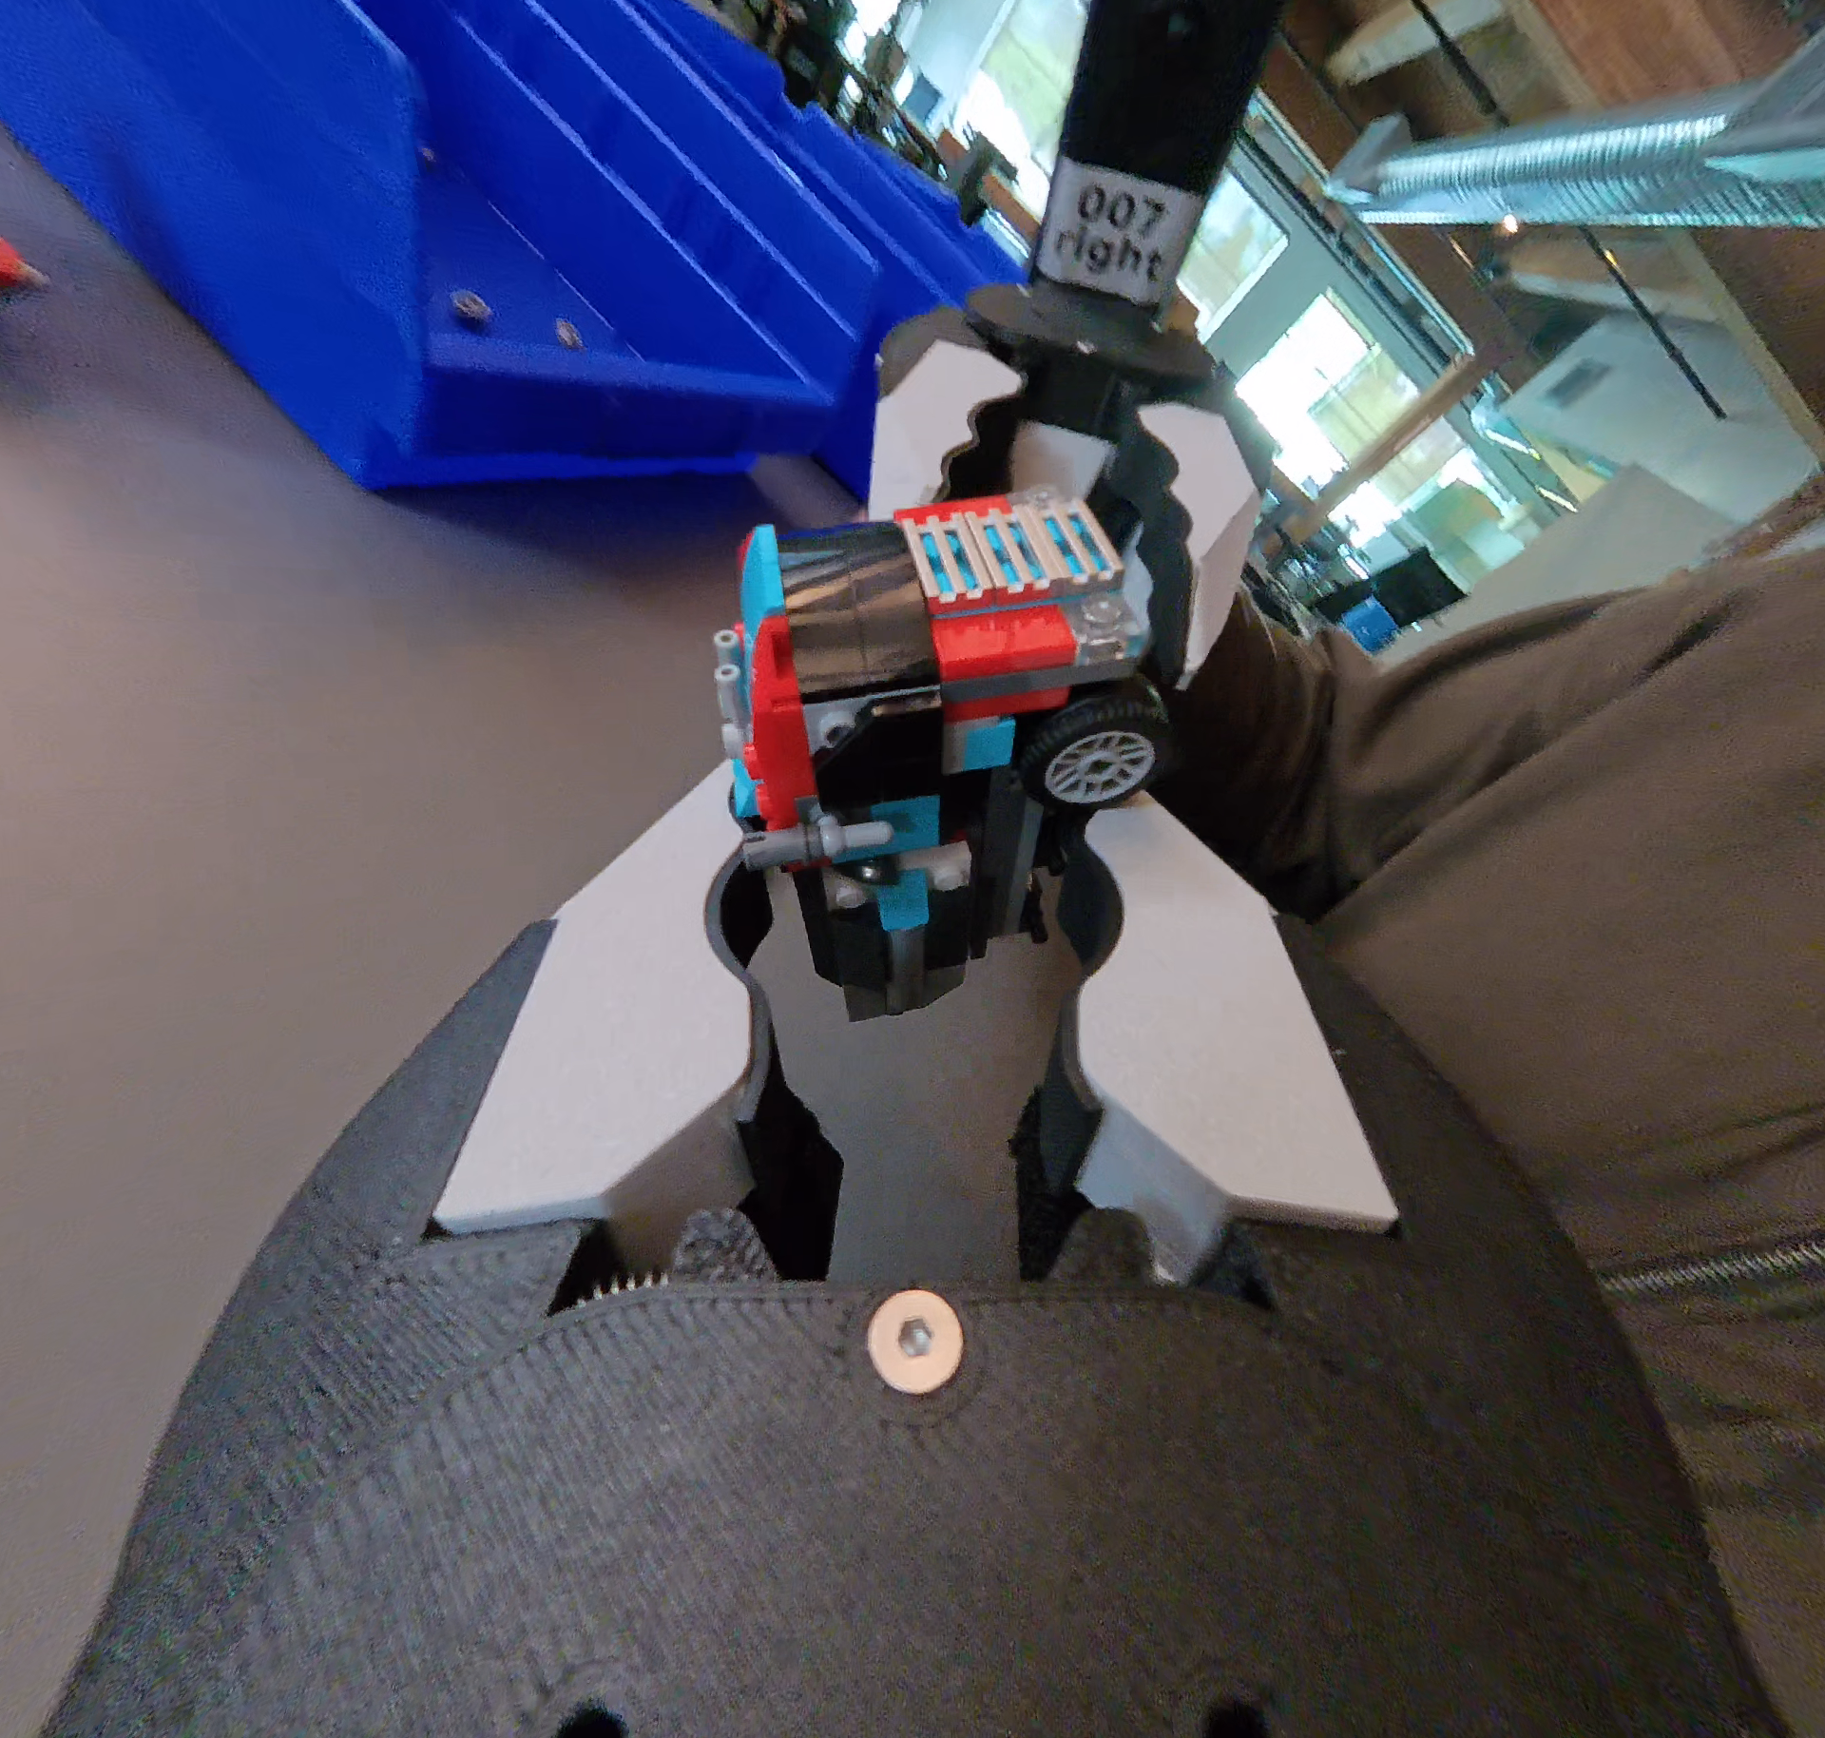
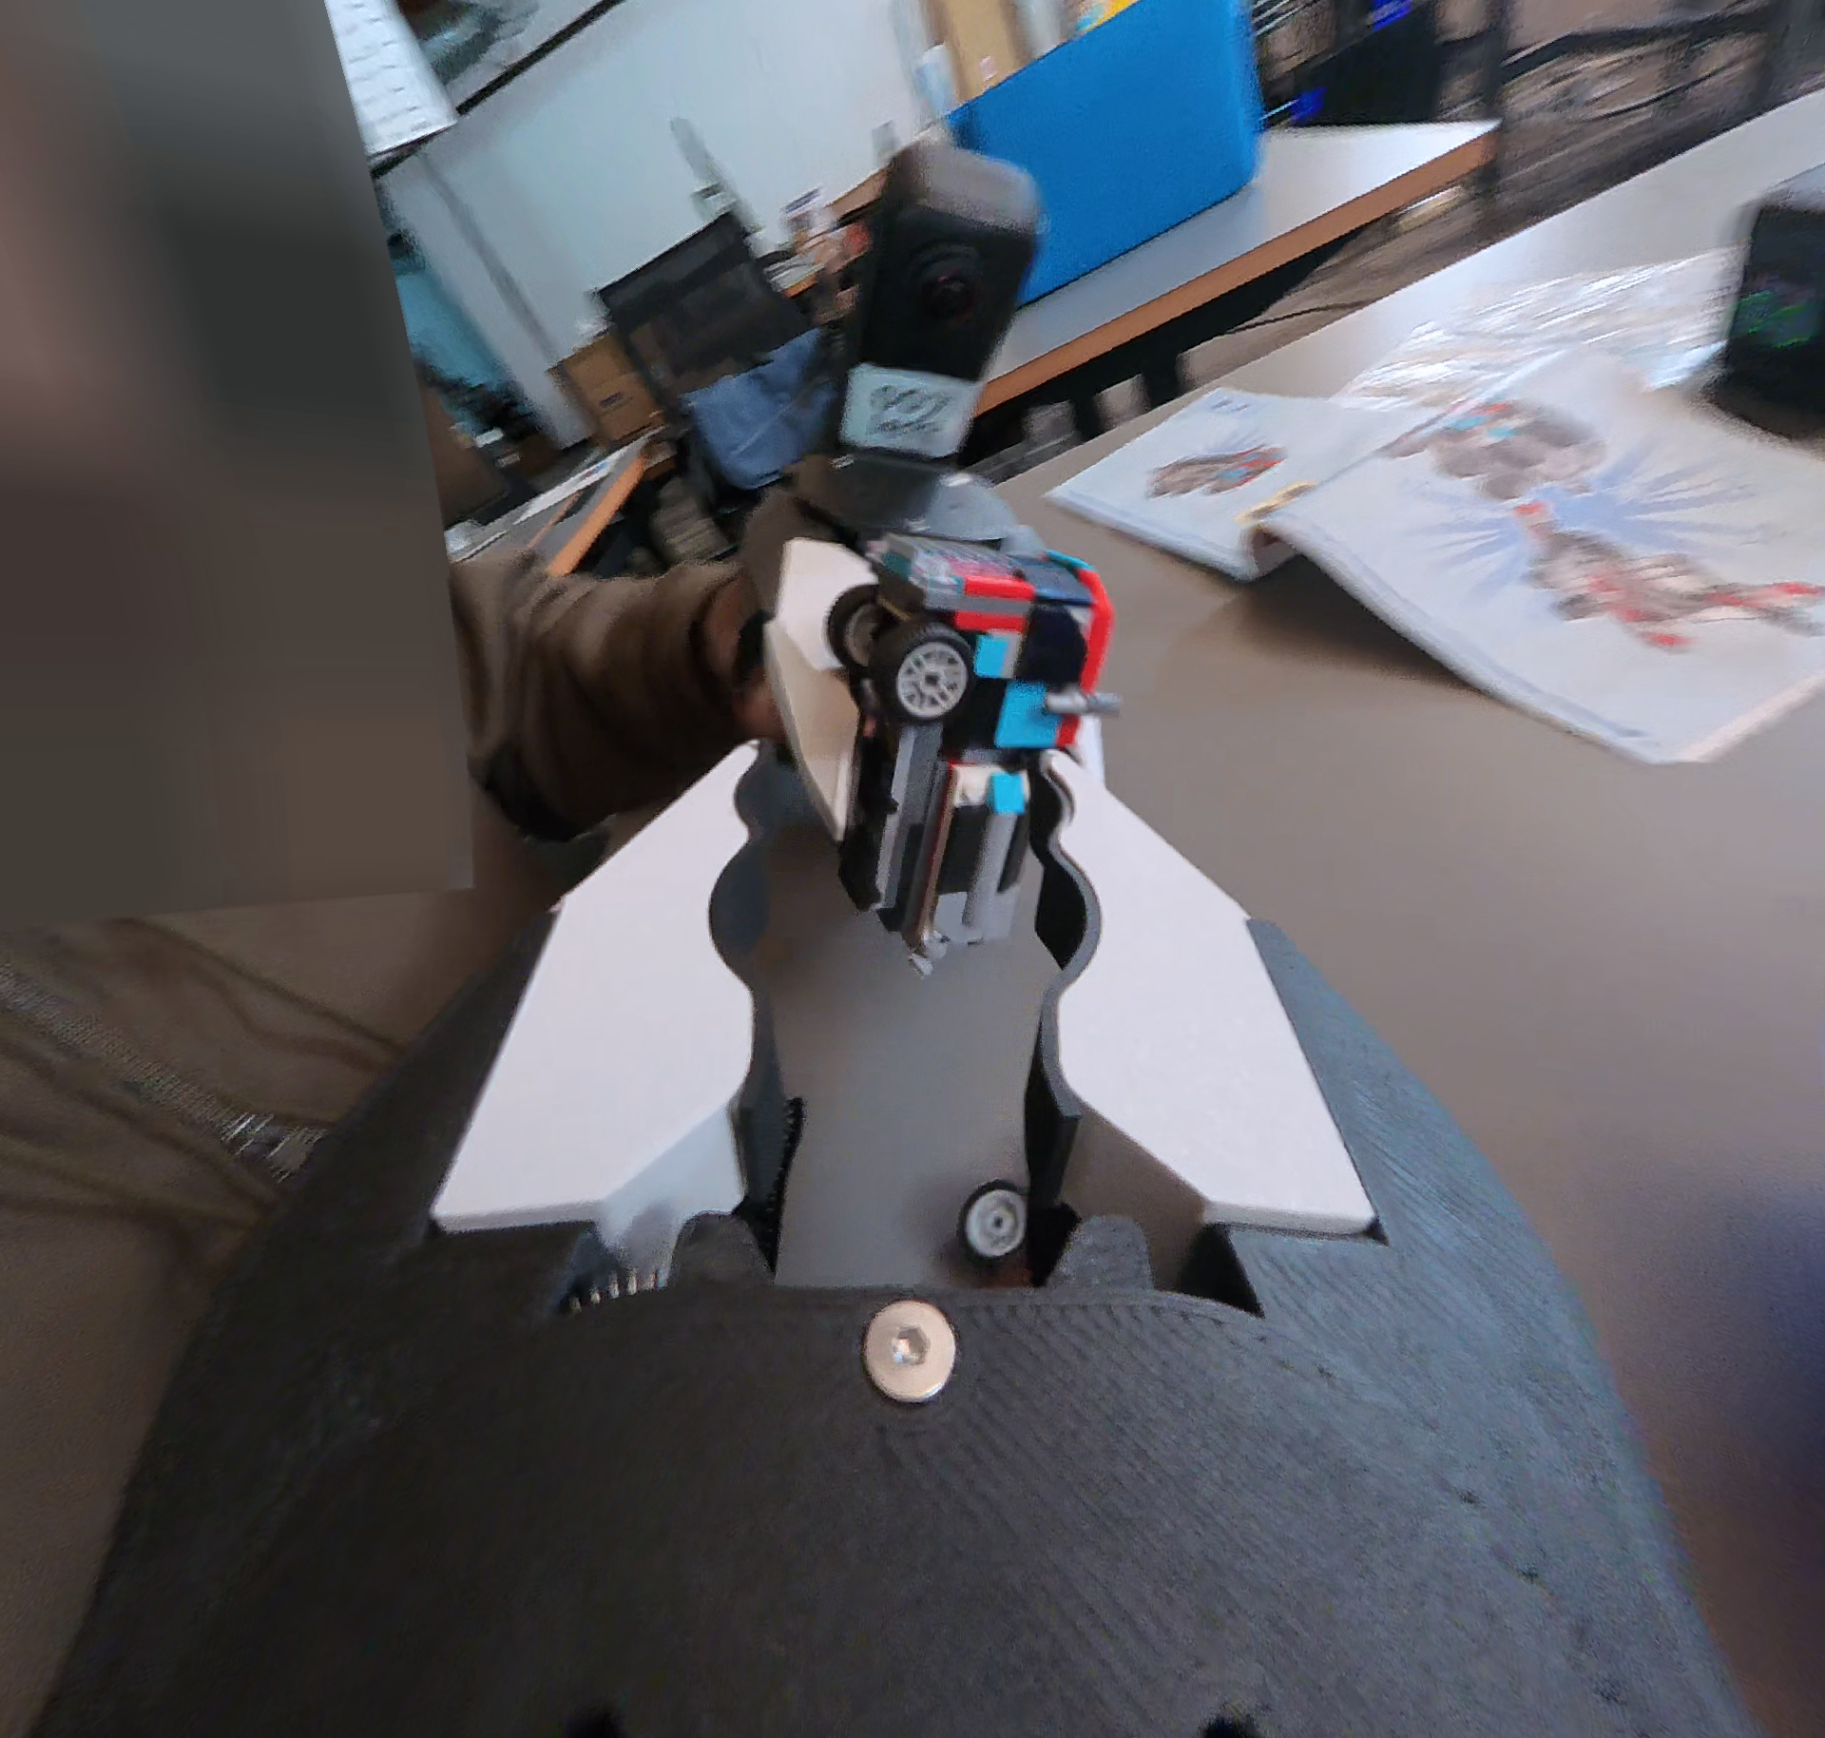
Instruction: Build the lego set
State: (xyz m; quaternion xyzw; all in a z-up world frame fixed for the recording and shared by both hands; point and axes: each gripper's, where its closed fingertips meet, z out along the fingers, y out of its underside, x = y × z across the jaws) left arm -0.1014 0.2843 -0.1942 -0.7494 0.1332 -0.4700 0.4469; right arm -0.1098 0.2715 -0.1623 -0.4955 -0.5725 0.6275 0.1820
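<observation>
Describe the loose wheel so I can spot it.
Start at the grey table, right wrist view. Down between the right gripper's jaws, near their base, lies a small wheel. Black tyre, grey hub, lying alone, unlike those on the brick car.

Workshop (blue parts bins (image 1: 553, 239), worktables (image 2: 1383, 179))

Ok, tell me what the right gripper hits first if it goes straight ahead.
The brick-built toy car: its end sits between the right gripper's open jaws, so contact likely comes almost at once.
</observation>
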